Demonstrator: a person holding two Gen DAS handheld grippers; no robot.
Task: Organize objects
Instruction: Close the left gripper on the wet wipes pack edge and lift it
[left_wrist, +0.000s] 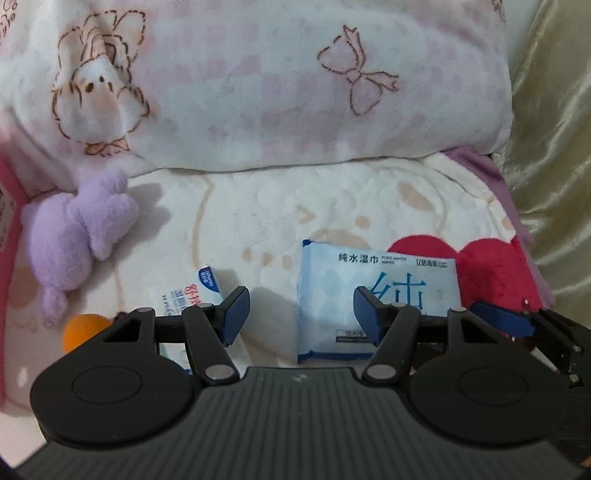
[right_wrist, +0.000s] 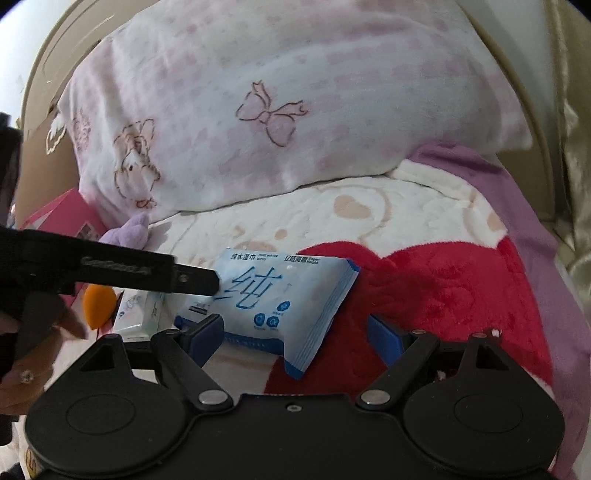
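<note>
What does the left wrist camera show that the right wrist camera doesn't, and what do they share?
Only the left wrist view shows the purple plush toy whole and the small white packet's printed end; the left claw stands open and empty.

Only the right wrist view shows the person's hand on the left claw, that claw's arm reaching over the wipes, and the headboard.

Both show the blue wipes pack, the orange ball, the bow-print pillow, the red heart on the blanket, and the right claw, open.

left hand-held gripper (left_wrist: 301, 314): jaws apart, empty, tilted downward. right hand-held gripper (right_wrist: 295, 338): jaws wide, empty, tilted downward.
</note>
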